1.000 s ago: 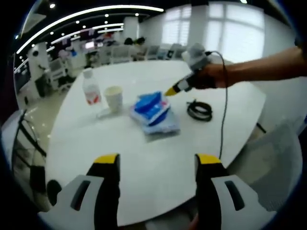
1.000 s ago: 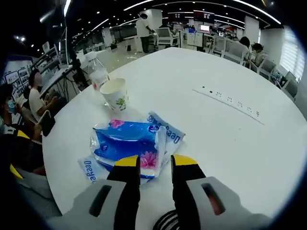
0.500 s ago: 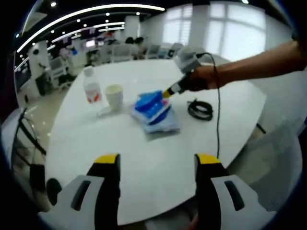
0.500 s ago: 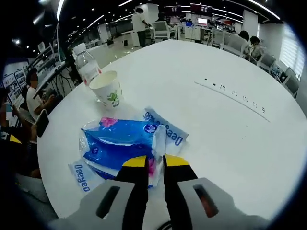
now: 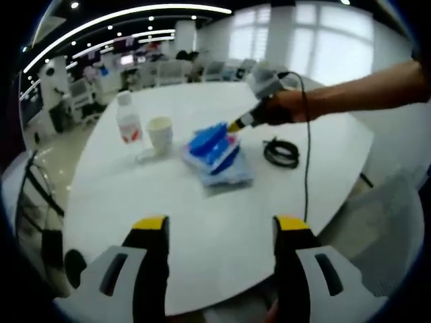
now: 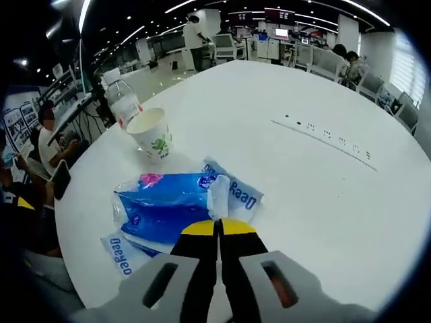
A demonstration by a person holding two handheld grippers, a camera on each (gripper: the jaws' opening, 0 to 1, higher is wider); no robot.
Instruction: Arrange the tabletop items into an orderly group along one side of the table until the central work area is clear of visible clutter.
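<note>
Since the earlier frames, the right gripper [image 6: 217, 227] has been closed to a pinch on the blue tissue pack [image 6: 168, 205], at lower centre of the right gripper view. "Deep" is read on the white packet [image 6: 237, 195] beneath; a printed paper cup [image 6: 152, 133] and a red-labelled bottle [image 6: 124, 103] stand at upper left. Bare white table [image 6: 323, 195] spreads right. In the left gripper view, the left gripper [image 5: 219, 225] is held wide apart over the table's near edge; a coiled black cable [image 5: 280, 153] lies right of the pack.
</note>
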